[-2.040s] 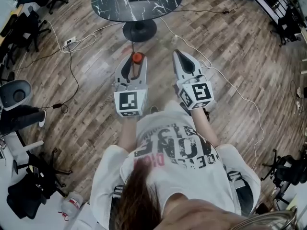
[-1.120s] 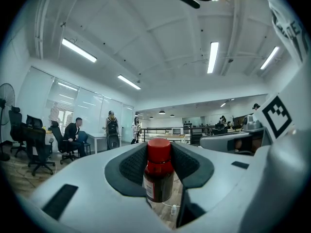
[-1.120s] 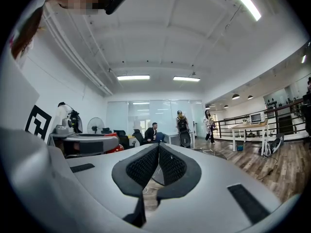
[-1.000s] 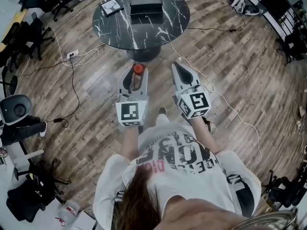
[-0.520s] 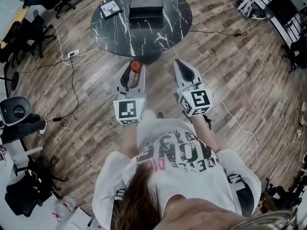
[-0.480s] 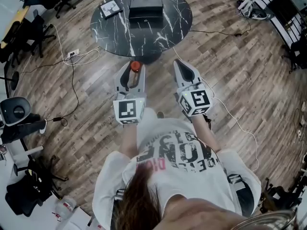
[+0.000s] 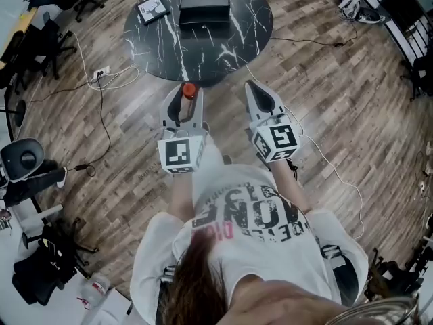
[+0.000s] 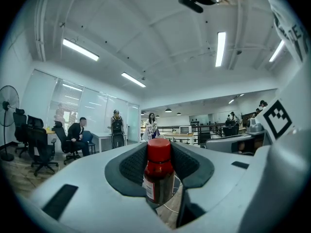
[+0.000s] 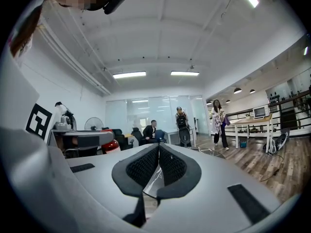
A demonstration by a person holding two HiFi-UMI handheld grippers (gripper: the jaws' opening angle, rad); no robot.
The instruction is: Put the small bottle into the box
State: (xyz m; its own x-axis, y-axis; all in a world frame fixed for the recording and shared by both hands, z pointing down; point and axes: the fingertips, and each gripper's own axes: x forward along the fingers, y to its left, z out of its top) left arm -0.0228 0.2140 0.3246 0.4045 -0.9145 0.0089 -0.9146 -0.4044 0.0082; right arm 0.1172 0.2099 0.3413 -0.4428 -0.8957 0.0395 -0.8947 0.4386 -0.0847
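Note:
A small dark bottle (image 8: pixel 158 178) with a red cap (image 7: pixel 189 90) stands upright between the jaws of my left gripper (image 7: pixel 183 93), which is shut on it. In the left gripper view the padded jaws press the bottle's sides. My right gripper (image 7: pixel 249 87) is held level beside it, to the right, with its jaws shut and nothing between the pads (image 9: pixel 146 166). The black box (image 7: pixel 203 5) lies on the round dark marble table (image 7: pixel 250 26), ahead of both grippers and beyond their tips.
A small flat device (image 7: pixel 150 9) lies on the table left of the box. White and black cables (image 7: pixel 101 107) run over the wooden floor. Office chairs (image 7: pixel 24 158) stand at the left. People stand and sit far off in the gripper views.
Both grippers have moved forward toward the round table, which now lies closer under their tips. The bottle stays in the left gripper; the right jaws stay shut.

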